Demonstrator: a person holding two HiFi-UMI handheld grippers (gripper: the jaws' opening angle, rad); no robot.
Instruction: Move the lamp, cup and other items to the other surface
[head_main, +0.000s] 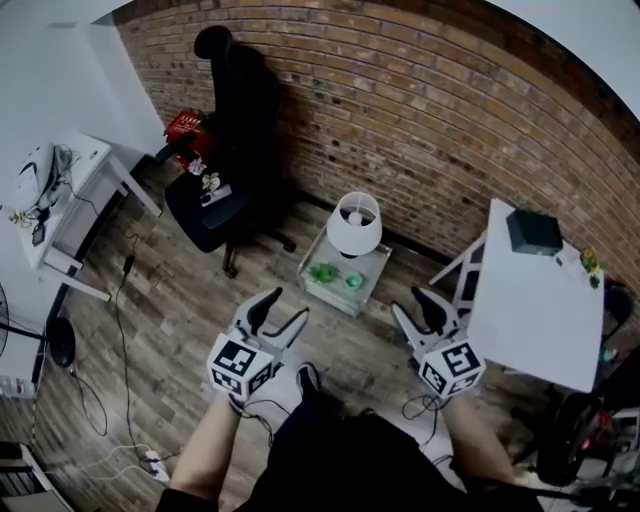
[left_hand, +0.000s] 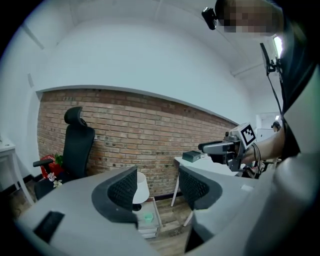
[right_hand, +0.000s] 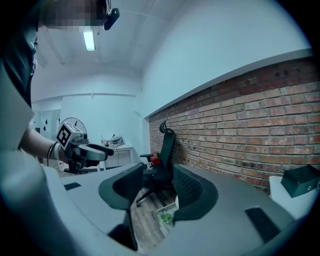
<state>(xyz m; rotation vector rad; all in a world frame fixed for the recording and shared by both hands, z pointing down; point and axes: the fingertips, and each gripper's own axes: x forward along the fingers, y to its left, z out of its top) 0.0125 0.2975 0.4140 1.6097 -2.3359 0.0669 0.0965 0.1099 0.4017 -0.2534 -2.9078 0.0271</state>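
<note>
**Status:** approach stage, nothing picked up yet. Left gripper (head_main: 285, 305): fingers (left_hand: 124, 189) apart, nothing btwn them. Right gripper (head_main: 409, 302): fingers (right_hand: 186, 187) likewise apart, empty. Both are held close to the person, well short of the goods.

**Location:** lamp (head_main: 354, 222), white shade, stands upright on the low tabletop (head_main: 330, 293) by the brick wall. Green cup (head_main: 353, 281) sits just in front of it, w/ a small green leafy item (head_main: 323, 271) beside the cup. White tabletop (head_main: 530, 310) to the right, carrying a dark box (head_main: 533, 231), is prob. the destination.

**Recommendation:**
- Take the lamp first w/ the left gripper, whose view has it framed btwn the fingers.
- Grip the base or stem below the shade, not the shade itself, and keep it upright.
- No cord visible, but check before lifting.
- Approach w/o knocking the cup.
</note>
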